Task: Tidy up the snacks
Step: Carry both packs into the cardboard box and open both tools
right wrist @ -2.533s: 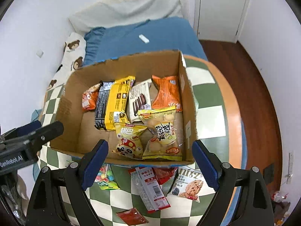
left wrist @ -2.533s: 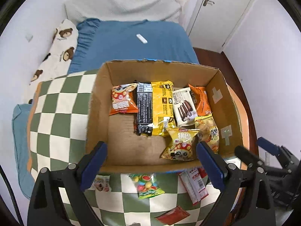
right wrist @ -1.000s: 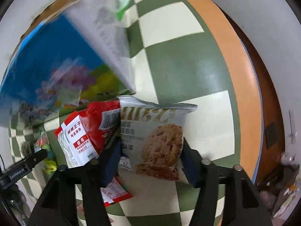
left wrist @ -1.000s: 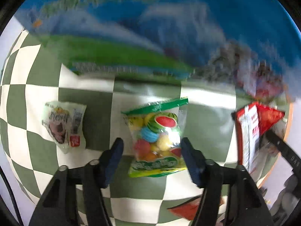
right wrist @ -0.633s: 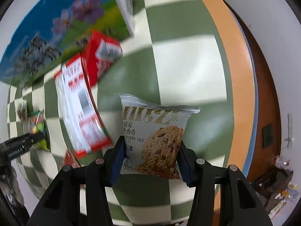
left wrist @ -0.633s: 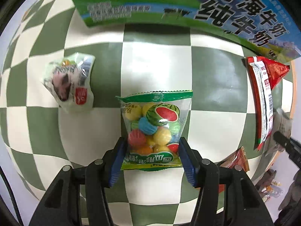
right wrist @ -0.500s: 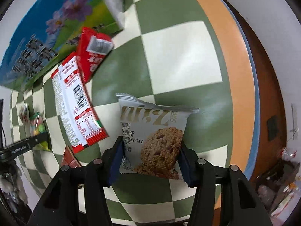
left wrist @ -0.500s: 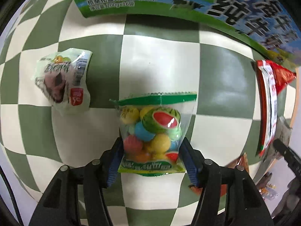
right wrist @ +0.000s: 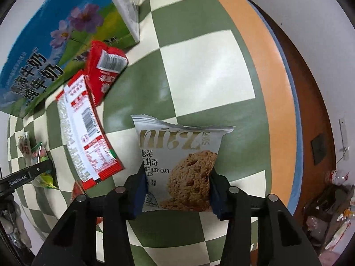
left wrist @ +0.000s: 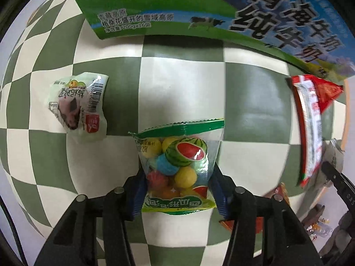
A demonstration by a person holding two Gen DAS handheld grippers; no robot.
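My left gripper is shut on a clear candy bag with a green top and coloured balls, held just above the green-and-white checked tablecloth. My right gripper is shut on a silver oat cookie packet. The printed side of the cardboard box stands just beyond the left gripper; it also shows in the right wrist view at the upper left.
A pale green wrapped snack lies left of the candy bag. A long red-and-white packet and a red pouch lie beside the box. The orange table edge and wooden floor are to the right.
Both grippers came down from above the box to the table, closed on the candy bag and the cookie packet, and have since lifted them slightly.
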